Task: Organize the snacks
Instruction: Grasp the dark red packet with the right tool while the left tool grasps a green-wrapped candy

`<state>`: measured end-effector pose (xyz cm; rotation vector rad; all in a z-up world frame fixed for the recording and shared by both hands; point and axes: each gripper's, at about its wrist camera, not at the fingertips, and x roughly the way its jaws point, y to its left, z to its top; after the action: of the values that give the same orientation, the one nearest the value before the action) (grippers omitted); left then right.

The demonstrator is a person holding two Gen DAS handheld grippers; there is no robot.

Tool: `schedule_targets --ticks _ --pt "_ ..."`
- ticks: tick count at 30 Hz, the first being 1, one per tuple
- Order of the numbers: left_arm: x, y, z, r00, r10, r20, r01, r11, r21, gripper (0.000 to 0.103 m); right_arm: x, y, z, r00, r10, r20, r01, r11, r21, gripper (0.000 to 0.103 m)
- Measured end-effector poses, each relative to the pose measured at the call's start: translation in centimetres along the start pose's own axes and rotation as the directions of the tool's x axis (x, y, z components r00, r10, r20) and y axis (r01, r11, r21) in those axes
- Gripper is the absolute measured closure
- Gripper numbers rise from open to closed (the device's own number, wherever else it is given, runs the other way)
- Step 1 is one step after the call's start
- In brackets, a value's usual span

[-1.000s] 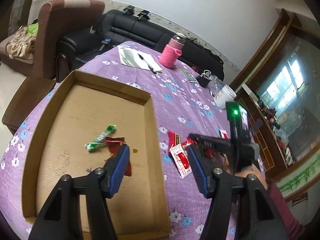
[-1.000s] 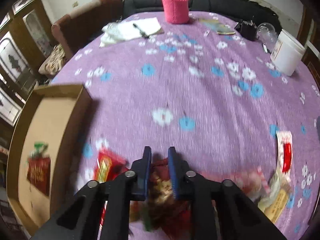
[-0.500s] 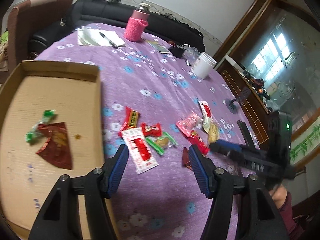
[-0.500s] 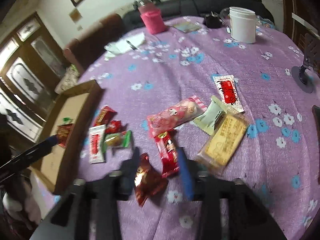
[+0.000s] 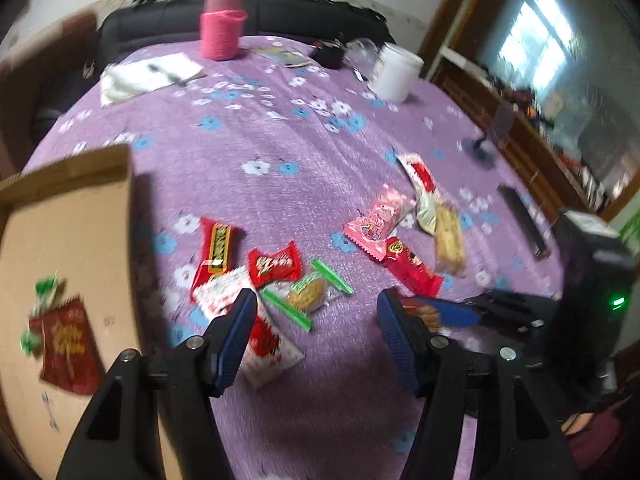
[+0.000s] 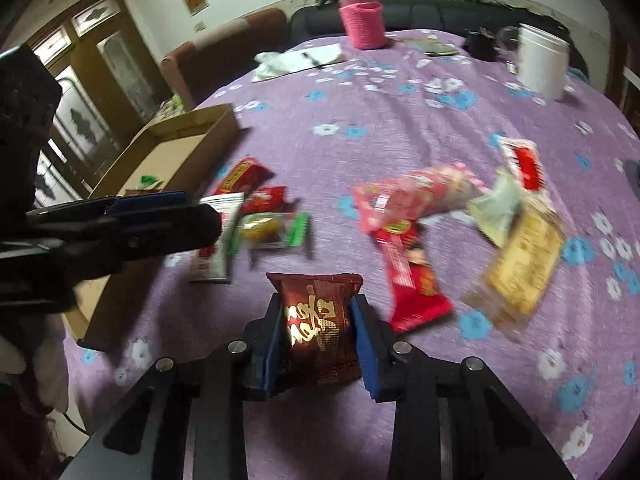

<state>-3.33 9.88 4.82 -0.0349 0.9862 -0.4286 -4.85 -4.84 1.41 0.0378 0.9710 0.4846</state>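
Note:
My right gripper (image 6: 320, 340) is closing, with a dark red snack packet (image 6: 320, 316) filling the gap and touching both pads. It lies on the purple flowered tablecloth (image 6: 360, 120). My left gripper (image 5: 315, 298) stands open, nothing held, hovering over a white-and-red packet (image 5: 264, 344) and a green-edged clear packet (image 5: 308, 292). Beside them lie a red bar (image 5: 216, 248) and a small red packet (image 5: 276, 264). To their right are a pink packet (image 5: 380, 216), a long red packet (image 5: 412, 264) and a yellow cracker pack (image 5: 450, 240). The cardboard box (image 5: 60, 240) on the left holds a dark red packet (image 5: 68, 344) and green candy (image 5: 46, 286).
At the far side of the table stand a pink-sleeved bottle (image 5: 222, 28), a white jar (image 5: 396, 72) and papers with a pen (image 5: 152, 76). A black remote (image 5: 524, 220) lies near the right edge. A black sofa (image 5: 300, 16) runs behind the table.
My left gripper has swung from above the box to above the loose snacks. My right gripper opened, came around the dark red packet, and its jaws have drawn in on it.

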Motion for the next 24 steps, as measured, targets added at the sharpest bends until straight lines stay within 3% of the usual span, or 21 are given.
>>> schedule_targets --ticks 5,8,9,10,11,12,13,17,24 --pt "2.7 -2.0 0.5 0.997 0.063 -0.047 -0.055 0.987 0.153 0.042 -1.2 -1.8 -0.7 1.000 0.007 0.019 -0.007 0.999 0.038 0.068" --pt "4.1 -2.6 0.3 0.993 0.090 -0.081 -0.073 0.978 0.197 0.042 -1.4 -2.2 -0.9 1.000 0.016 0.026 -0.018 0.999 0.050 0.068" --pt "4.3 -2.8 0.2 0.991 0.102 -0.086 -0.082 0.974 0.209 0.046 -1.5 -2.3 -0.8 0.999 0.020 0.028 -0.022 0.998 0.054 0.068" --pt "4.5 -3.0 0.0 0.990 0.110 -0.089 -0.089 0.972 0.220 0.067 -1.6 -2.4 -0.8 0.999 0.023 0.031 -0.025 0.998 0.059 0.068" --pt "4.6 -3.2 -0.1 0.990 0.101 -0.096 -0.078 0.973 0.218 0.069 -1.7 -2.5 -0.9 0.999 0.025 0.034 -0.027 0.998 0.062 0.068" --pt "4.6 -3.3 -0.1 0.990 0.101 -0.096 -0.079 0.973 0.218 0.095 -1.8 -2.6 -0.9 0.999 0.025 0.037 -0.028 0.997 0.066 0.068" --pt "4.7 -3.4 -0.2 0.989 0.106 -0.104 -0.081 0.972 0.219 0.102 -1.9 -2.7 -0.9 0.999 0.029 0.039 -0.031 0.997 0.071 0.068" --pt "4.1 -3.4 -0.7 0.992 0.088 -0.089 -0.070 0.979 0.192 0.103 -2.4 -3.0 -1.2 0.998 0.036 0.048 -0.041 0.995 0.089 0.068" --pt "-0.4 -1.6 -0.6 0.999 -0.037 -0.011 0.038 0.995 0.089 0.103 -3.8 -3.0 -1.7 0.997 0.032 0.069 -0.039 0.994 0.106 0.068"
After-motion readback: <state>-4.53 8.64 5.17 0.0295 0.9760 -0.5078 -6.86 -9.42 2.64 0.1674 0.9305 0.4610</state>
